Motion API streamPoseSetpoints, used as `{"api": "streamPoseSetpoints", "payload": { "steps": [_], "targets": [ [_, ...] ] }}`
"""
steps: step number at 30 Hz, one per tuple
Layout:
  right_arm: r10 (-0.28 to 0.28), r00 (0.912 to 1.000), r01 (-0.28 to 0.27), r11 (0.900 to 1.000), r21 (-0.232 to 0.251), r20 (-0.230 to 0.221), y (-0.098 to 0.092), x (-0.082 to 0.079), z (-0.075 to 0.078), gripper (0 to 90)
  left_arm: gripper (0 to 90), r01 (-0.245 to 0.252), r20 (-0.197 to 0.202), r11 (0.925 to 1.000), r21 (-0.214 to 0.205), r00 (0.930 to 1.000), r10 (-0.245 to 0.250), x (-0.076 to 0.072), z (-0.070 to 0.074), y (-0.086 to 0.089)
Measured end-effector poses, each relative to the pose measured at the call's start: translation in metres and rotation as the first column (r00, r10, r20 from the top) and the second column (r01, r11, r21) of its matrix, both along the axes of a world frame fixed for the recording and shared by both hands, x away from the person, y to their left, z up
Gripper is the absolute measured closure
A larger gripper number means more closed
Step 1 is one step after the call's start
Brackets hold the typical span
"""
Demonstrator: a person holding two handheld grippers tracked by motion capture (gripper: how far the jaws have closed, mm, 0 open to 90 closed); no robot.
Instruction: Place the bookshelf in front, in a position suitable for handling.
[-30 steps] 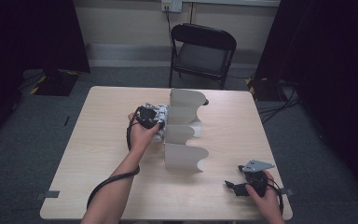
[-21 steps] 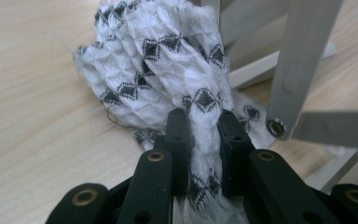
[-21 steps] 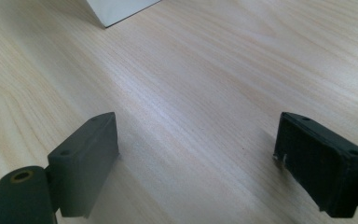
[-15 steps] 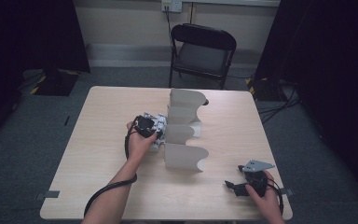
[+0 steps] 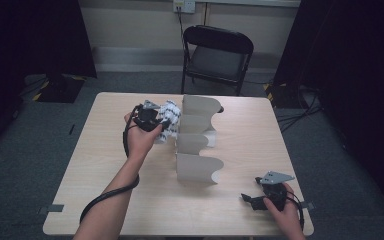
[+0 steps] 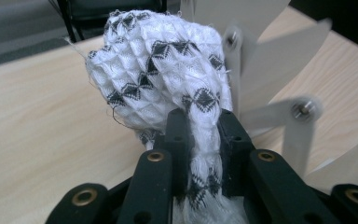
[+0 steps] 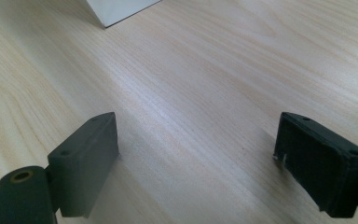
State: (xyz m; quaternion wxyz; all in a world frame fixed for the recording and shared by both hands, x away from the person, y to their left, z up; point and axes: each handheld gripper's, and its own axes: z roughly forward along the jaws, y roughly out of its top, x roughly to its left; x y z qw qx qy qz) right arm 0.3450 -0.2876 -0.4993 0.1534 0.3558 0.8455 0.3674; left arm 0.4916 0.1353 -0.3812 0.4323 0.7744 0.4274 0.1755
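Left side of the light wooden table (image 5: pixel 105 165): the person's left hand (image 5: pixel 139 140) is holding the left gripper (image 5: pixel 166 121) above the tabletop, cable trailing back along the forearm. Its black jaws are clamping a white knitted cloth with black diamond pattern (image 5: pixel 168 120). In the left gripper view the cloth (image 6: pixel 161 79) is bunching up in a rounded wad past the jaw tips, with a narrower strand squeezed between the two pads and running back into the gripper (image 6: pixel 204 140). The cloth is hanging in the air, just beside the left edge of the rack, near its second divider from the far end; whether it is touching the rack I cannot tell.

Centre: a white rack of four upright curved-top divider panels (image 5: pixel 196 145) is standing on the table, panels lined up from near to far. In the left gripper view the pale panels with metal screws (image 6: pixel 303 109) are sitting blurred right behind the cloth.

Right side: the person's right hand (image 5: pixel 282 212) is resting near the table's front right corner, holding the right gripper (image 5: pixel 247 200), grey three-cornered plate on top. Its jaws are standing wide apart with nothing between them; the right gripper view is showing bare wood grain between the two pads (image 7: pixel 196 140) and a corner of the nearest white panel (image 7: pixel 116 9) at the top. This gripper is well apart from the cloth.

Behind the table a black folding chair (image 5: pixel 217 55) is standing against the wall.
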Motion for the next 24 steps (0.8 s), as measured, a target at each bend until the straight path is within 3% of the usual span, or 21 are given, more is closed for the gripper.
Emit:
{"api": "streamPoseSetpoints", "payload": {
  "steps": [4, 9, 13, 15, 23, 24],
  "targets": [
    [0.000, 1.0000, 0.000, 1.0000, -0.002, 0.001, 0.000, 0.000, 0.000, 12.7, 77.4, 0.011, 0.005, 0.9999, 0.000, 0.9999, -0.011, 0.000, 0.003, -0.001],
    [0.001, 1.0000, -0.001, 1.0000, 0.000, 0.001, 0.000, 0.000, 0.000, 12.8, 77.4, 0.018, -0.006, 0.9998, 0.003, 0.9998, -0.017, 0.000, -0.005, -0.003],
    [0.001, 1.0000, -0.001, 1.0000, 0.000, 0.001, 0.000, 0.000, 0.000, 12.8, 77.4, 0.018, -0.011, 0.9998, 0.002, 0.9998, -0.017, -0.001, -0.013, -0.005],
    [0.000, 1.0000, 0.000, 1.0000, 0.000, 0.000, 0.000, 0.000, 0.000, 12.7, 77.4, 0.031, -0.026, 0.9993, 0.020, 0.9992, -0.030, -0.002, -0.018, -0.005],
    [0.000, 1.0000, 0.000, 1.0000, 0.000, 0.000, 0.000, 0.000, 0.000, 12.7, 77.4, 0.028, -0.064, 0.9994, 0.018, 0.9976, -0.027, -0.002, -0.043, -0.010],
    [0.000, 1.0000, 0.000, 1.0000, 0.000, 0.000, 0.000, 0.000, 0.000, 12.8, 77.4, 0.040, -0.070, 0.9987, 0.034, 0.9968, -0.037, -0.002, -0.046, -0.010]
  ]
}}
